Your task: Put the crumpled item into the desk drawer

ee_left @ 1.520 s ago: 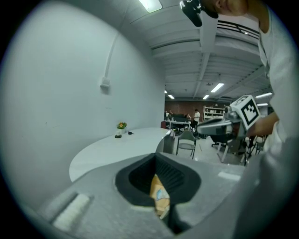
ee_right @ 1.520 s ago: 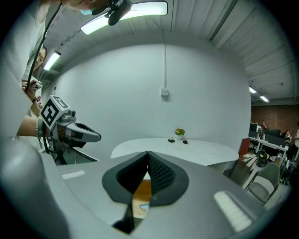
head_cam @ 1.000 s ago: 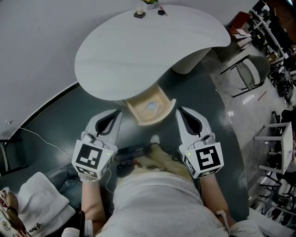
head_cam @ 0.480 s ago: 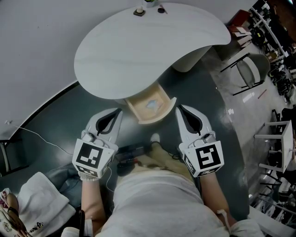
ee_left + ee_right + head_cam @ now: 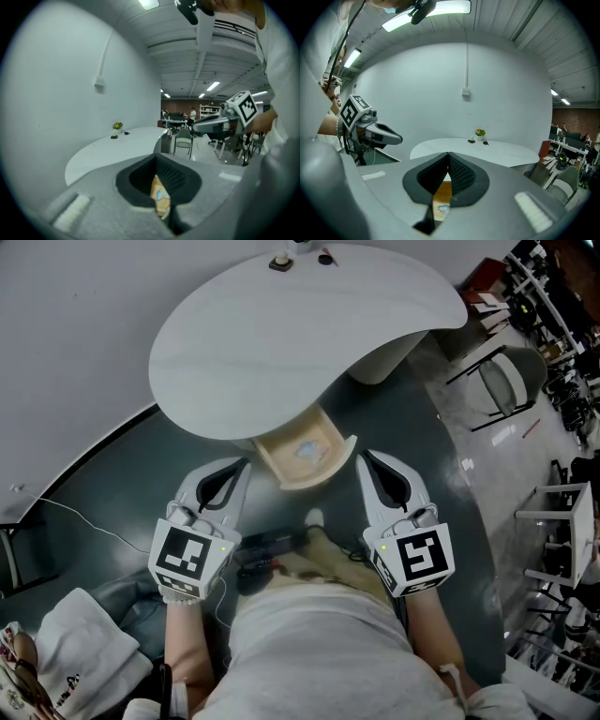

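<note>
Plainly, the crumpled item [image 5: 307, 452] lay inside the open drawer [image 5: 319, 482], pale against its wooden bottom. The drawer stuck out from under the white desk [image 5: 309, 334]. I held the left gripper [image 5: 241, 466] just left of the drawer's front and the right gripper [image 5: 364, 461] just right of it. Both had their jaws pressed together on nothing.

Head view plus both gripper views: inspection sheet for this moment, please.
Surface: white curved desk.
Job's things: drawer open under the desk; crumpled item lying inside it.
Clutter: potted plant, brown object and dark object at desk's far edge.
Grippers: left gripper and right gripper flank the drawer front, jaws shut, empty.
Cables: thin white cable on floor at left.
Surroundings: chair at right, grey wall behind desk.
</note>
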Available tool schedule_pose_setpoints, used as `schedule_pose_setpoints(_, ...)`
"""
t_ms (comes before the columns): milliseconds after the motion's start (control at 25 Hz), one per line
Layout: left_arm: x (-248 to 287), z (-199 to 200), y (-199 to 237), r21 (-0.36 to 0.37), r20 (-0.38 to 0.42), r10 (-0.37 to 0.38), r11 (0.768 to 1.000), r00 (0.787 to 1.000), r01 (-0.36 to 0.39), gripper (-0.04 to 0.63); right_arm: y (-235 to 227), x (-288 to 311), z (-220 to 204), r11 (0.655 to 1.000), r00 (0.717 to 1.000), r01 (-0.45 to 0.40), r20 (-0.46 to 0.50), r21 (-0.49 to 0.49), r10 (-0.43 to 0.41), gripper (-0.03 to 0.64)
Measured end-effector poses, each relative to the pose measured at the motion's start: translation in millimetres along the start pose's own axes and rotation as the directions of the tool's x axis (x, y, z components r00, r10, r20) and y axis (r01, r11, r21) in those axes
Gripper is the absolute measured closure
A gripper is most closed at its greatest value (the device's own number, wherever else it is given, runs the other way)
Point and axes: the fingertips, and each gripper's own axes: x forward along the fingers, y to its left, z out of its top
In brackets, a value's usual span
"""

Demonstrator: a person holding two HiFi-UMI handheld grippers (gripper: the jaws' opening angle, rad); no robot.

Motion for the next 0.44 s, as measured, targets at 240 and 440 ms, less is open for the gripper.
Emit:
schedule_pose_setpoints(240, 1.7, 2.2, -1.3, 0.009, 0.003, -0.007, 1.000, 1.000, 0.007, 0.598, -0.5, 0.4, -1.6, 1.000, 1.000, 0.000, -0.006, -0.001, 0.000, 0.612)
schedule_pose_setpoints(440, 1.7, 2.1, -1.3, 0.009, 0.002, -0.009, 1.000, 1.000, 0.009, 0.598, -0.2, 0.9, -0.3, 1.000, 1.000, 0.000, -0.004, -0.003, 0.000, 0.613)
